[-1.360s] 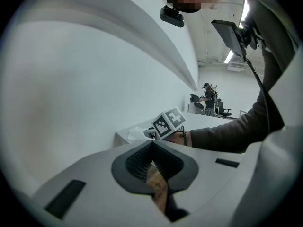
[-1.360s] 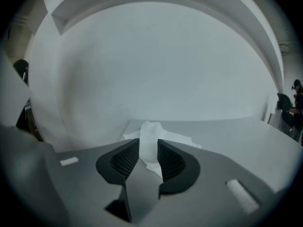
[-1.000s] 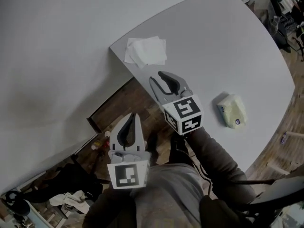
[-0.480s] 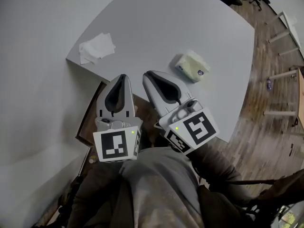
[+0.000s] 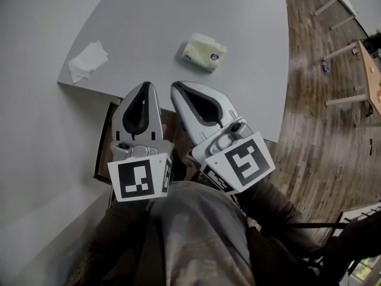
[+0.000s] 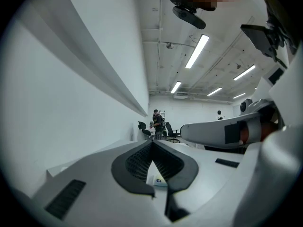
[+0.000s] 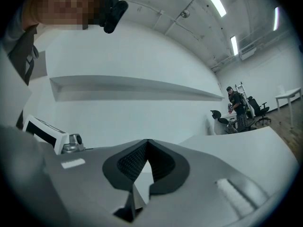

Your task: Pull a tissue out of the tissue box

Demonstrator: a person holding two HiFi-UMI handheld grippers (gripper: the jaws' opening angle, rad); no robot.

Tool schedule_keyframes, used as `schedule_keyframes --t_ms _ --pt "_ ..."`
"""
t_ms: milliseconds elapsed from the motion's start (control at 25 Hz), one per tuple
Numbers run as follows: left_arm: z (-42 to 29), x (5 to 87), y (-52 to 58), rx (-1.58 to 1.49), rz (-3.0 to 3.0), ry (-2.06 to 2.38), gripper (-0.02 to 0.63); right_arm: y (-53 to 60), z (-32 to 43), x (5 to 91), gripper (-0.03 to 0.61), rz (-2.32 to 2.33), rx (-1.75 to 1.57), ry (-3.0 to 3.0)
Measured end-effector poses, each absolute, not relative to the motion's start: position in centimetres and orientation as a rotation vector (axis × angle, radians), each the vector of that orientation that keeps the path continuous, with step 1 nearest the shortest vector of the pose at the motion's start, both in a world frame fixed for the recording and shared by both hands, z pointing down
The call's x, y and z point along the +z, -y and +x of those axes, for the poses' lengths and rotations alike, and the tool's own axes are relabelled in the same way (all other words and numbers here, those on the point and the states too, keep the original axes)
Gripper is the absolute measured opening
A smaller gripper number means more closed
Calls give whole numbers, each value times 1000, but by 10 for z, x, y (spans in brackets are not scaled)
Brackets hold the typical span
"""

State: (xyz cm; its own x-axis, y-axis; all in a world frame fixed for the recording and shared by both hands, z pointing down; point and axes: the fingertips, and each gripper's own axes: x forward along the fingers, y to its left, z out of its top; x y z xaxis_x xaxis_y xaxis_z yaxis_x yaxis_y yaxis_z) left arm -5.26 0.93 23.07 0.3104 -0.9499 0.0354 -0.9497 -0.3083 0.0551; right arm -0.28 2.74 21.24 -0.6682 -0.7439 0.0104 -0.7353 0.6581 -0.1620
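Both grippers had pulled back off the table point(image 5: 178, 11), the left gripper point(image 5: 144, 86) shut and empty, the right gripper point(image 5: 177, 87) having just closed on nothing. The tissue box point(image 5: 204, 52) sat mid-table, well apart from them, and a loose tissue point(image 5: 87, 61) at the table's corner suggested the pull was done

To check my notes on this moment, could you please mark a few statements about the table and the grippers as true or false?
1. The tissue pack lies on the table, touched by neither the left gripper nor the right gripper. True.
2. The right gripper holds a tissue. False: its jaws have just closed, with nothing between them.
3. Loose tissues lie near the table's corner. True.
4. The left gripper is wide open. False: its jaws meet at the tips, empty.
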Motion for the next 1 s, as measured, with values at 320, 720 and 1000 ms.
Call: schedule_keyframes --t_ms 320,720,1000 --pt "-1 209 -59 3 2583 1781 -1 -75 51 195 2 -1312 -190 -2745" --pt "20 194 -86 25 2632 1796 -2 -98 67 181 2 -1283 -150 -2725" --pt "21 189 -92 9 2628 1813 -2 -105 68 177 2 -1276 -136 -2726"
